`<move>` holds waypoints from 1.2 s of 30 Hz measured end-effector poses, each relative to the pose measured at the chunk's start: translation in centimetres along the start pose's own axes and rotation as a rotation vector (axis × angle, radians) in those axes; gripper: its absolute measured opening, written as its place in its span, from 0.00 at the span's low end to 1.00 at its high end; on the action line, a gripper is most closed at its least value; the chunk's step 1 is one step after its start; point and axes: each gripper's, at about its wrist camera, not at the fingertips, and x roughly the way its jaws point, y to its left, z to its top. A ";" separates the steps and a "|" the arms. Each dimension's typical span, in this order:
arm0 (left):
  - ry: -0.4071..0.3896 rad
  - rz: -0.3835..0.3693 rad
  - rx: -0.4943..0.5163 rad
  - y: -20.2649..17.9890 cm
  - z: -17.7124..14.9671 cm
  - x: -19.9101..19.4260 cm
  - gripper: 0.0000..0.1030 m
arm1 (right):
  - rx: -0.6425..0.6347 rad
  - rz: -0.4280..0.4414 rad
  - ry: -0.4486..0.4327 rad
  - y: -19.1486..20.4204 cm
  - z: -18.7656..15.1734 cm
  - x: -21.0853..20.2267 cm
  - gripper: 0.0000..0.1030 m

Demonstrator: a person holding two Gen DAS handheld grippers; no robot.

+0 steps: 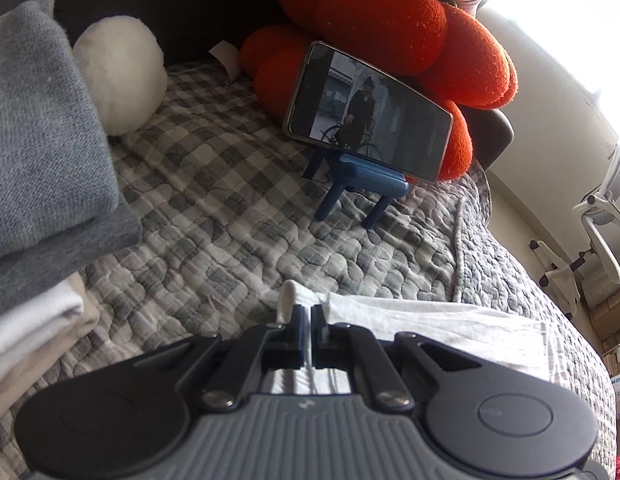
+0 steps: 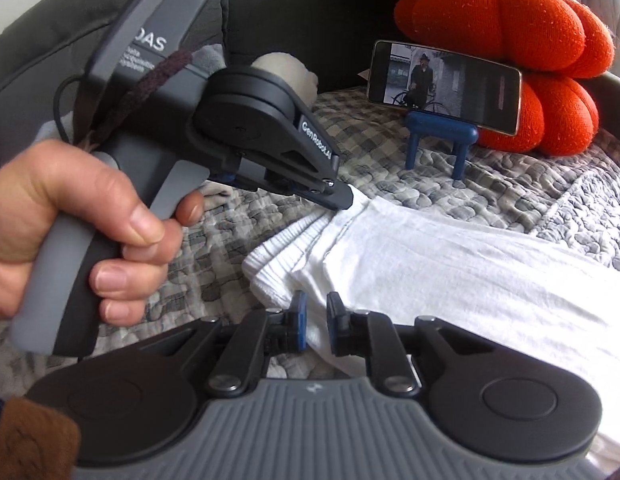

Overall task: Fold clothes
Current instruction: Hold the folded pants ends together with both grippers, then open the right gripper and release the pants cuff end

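1. A white garment (image 2: 450, 264) lies spread flat across the grey checked quilt, creased and partly folded.
2. Its ribbed edge (image 2: 278, 252) is bunched and lifted at the far corner.
3. Folded grey and pale clothes (image 1: 42, 152) sit stacked nearby.

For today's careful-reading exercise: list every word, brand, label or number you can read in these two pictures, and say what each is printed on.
"CenRobotAI" (last letters unclear): on the black arm of the left gripper, right wrist view.
"DAS": on that gripper's grey body; a first letter is cut off.
Small lines under "DAS": too blurred to read.
Phone screen: a picture only, no readable text.
White tag by the orange cushion: blank or too small to read.
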 end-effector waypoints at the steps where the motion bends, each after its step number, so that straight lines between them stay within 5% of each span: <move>1: -0.001 0.002 -0.001 0.0 0.0 -0.1 0.02 | 0.000 0.002 0.003 -0.2 0.1 -0.5 0.18; 5: -0.012 -0.002 0.003 -0.3 0.0 -0.5 0.02 | 0.001 0.002 -0.006 -1.6 0.1 -3.2 0.39; 10: -0.026 -0.037 0.041 -1.9 -0.2 -1.0 0.02 | 0.086 -0.083 -0.054 -5.9 0.1 -7.5 0.39; 17: 0.004 -0.075 0.126 -5.8 -1.3 -0.5 0.04 | 0.454 -0.232 -0.135 -17.0 -1.7 -13.7 0.39; 20: 0.024 -0.101 0.136 -7.5 -1.8 -0.2 0.06 | 0.510 -0.274 -0.136 -19.2 -2.9 -15.3 0.39; 23: 0.052 -0.123 0.168 -9.5 -2.6 0.4 0.07 | 0.511 -0.291 -0.117 -20.0 -4.0 -15.6 0.36; 28: 0.095 -0.137 0.217 -12.8 -4.6 1.4 0.15 | 0.458 -0.286 -0.053 -19.8 -5.3 -14.4 0.15; 36: 0.122 -0.100 0.287 -15.1 -6.7 2.4 0.19 | 0.348 -0.311 0.127 -19.8 -7.2 -12.3 0.06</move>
